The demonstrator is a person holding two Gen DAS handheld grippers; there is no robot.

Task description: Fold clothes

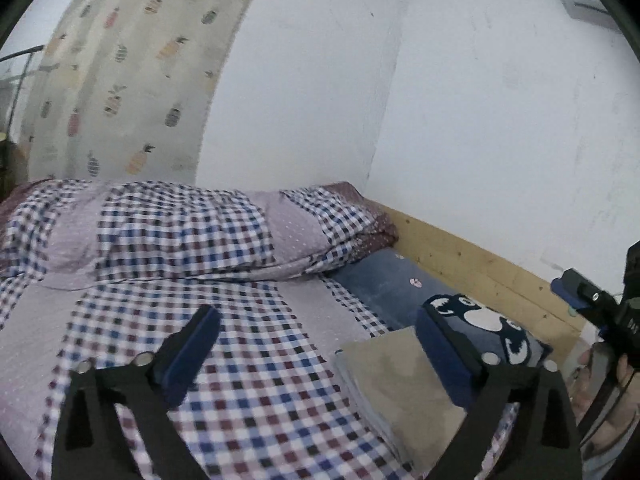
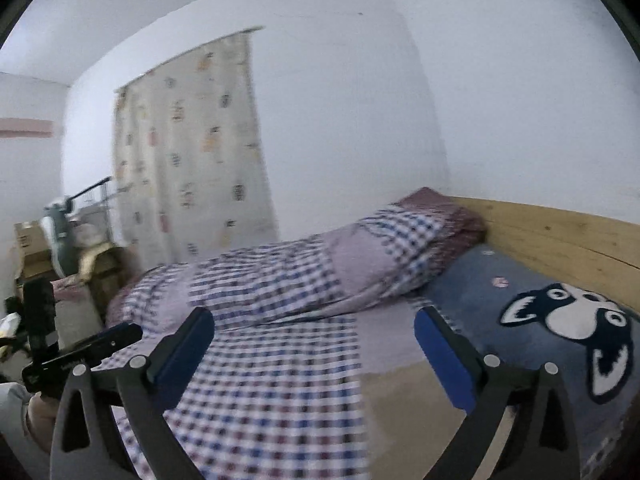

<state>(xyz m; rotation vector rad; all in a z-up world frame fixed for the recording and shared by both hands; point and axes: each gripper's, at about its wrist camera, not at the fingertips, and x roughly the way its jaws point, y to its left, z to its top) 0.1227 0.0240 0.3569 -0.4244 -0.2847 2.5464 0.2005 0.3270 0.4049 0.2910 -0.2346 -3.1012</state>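
A folded beige garment lies flat on the checked bedsheet, just left of a blue pillow with a cartoon dog face. My left gripper hovers open above the bed, its right finger over the garment's right edge, nothing between the pads. In the right wrist view the same beige garment shows low between the fingers. My right gripper is open and holds nothing. The other gripper shows at each view's edge, held by a hand.
A rolled checked quilt lies across the far side of the bed. A wooden headboard runs along the white wall at right. A pineapple-print curtain hangs at left. Boxes and clutter stand beyond the bed's left end.
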